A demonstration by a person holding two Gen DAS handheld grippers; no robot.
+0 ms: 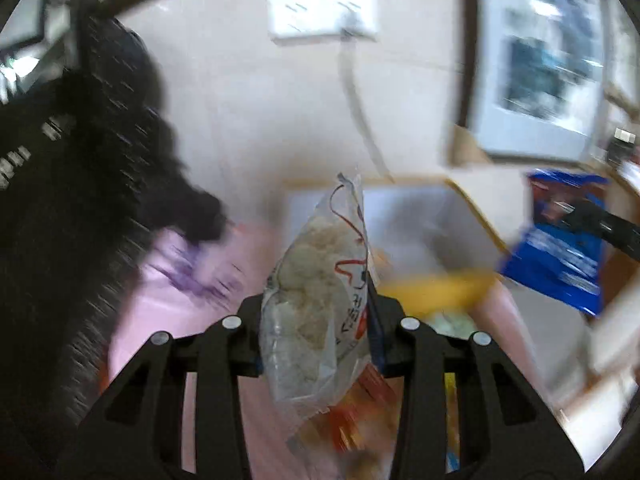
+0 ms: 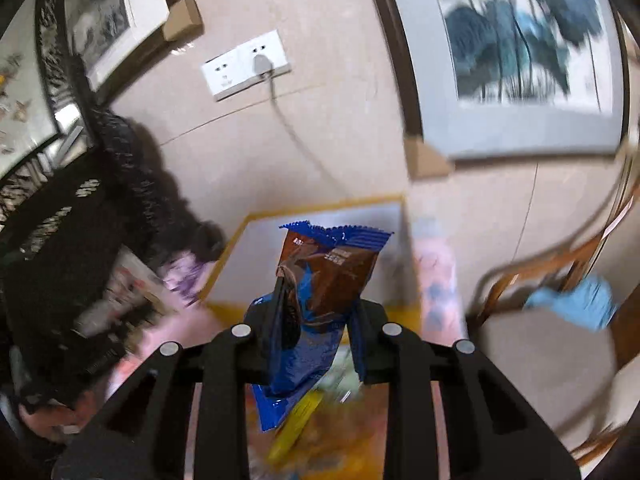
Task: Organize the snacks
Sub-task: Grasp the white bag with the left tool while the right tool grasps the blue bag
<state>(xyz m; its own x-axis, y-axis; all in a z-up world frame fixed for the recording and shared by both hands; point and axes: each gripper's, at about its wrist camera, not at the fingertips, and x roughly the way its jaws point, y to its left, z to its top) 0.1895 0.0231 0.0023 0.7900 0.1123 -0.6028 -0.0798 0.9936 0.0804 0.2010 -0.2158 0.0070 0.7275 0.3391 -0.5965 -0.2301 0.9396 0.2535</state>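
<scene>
- The left gripper (image 1: 318, 334) was seen tilted somewhat downward, its jaws clamped from both sides on a clear snack bag (image 1: 316, 300) that was held off the surface.
- The right gripper (image 2: 312, 340) was angled downward in the same way, its jaws pressed together on a blue and brown snack packet (image 2: 324, 292), also carried clear of the surface.
- In the left wrist view, the blue packet (image 1: 560, 256) was glimpsed at the right edge with a dark finger of the other gripper across it.
- Much was smeared by motion blur: the pink cloth (image 1: 192, 308) below, the yellow and orange wrappers (image 2: 304, 420) beneath both grippers, and a black fluffy mass (image 1: 80, 184) at the left could not be made out clearly.
- The hands behind the grippers were not shown in either view.
- A yellow-rimmed grey tray (image 2: 320, 220) was partly hidden behind each held packet, against the wall.
- The clear bag was seen standing upright between the fingers, filled with pale, lumpy pieces, with red line print and a crimped top edge; its lower end was lost in blur.
- The blue packet was seen creased where pinched, with a serrated blue top seal, a brown panel and a dark round biscuit printed on it.
- A wall socket (image 2: 246, 65) with a grey cable was seen above.
</scene>
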